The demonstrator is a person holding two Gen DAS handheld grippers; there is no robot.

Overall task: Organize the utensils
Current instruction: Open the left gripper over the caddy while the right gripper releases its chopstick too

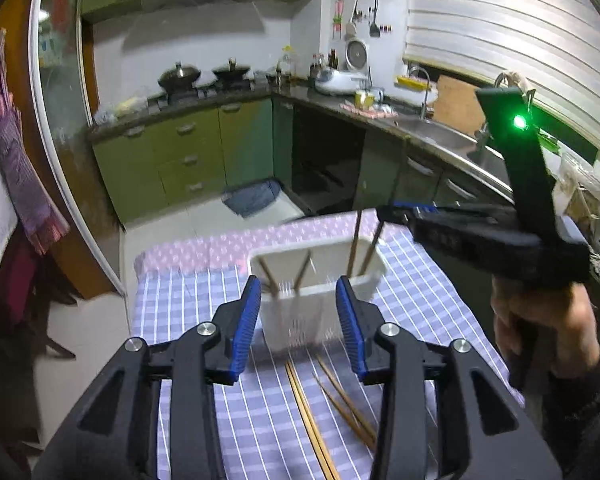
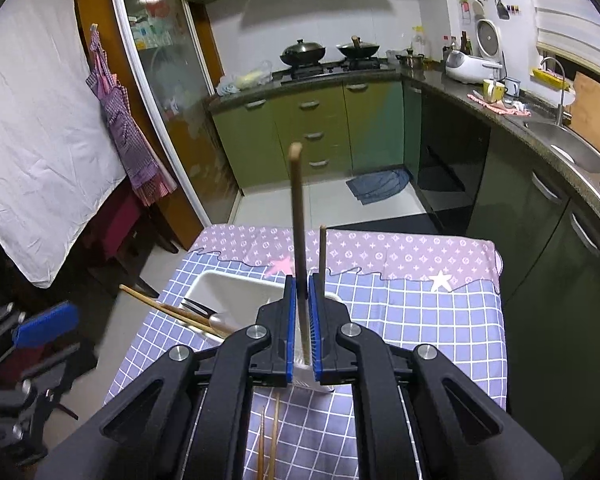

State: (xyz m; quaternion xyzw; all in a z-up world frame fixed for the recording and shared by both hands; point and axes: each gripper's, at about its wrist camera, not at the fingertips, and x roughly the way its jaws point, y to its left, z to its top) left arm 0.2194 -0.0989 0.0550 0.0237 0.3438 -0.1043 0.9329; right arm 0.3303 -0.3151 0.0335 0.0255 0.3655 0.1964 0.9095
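The right gripper [image 2: 302, 320] pinches two light, stiff, slippery brown wooden chopsticks [image 2: 299, 216] mid-shaft, upright above the white plastic holder [image 1: 320, 276], while the left gripper's [image 1: 298, 322] wide-open fingers flank it, empty.

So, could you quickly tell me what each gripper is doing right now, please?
Left gripper: open, holding nothing, near the white basket.
Right gripper: closed on a chopstick above the basket.

Upright chopsticks [image 2: 300, 240] crowd the white basket [image 1: 320, 276]; loose chopsticks [image 1: 340, 400] litter the near cloth [image 1: 188, 312]
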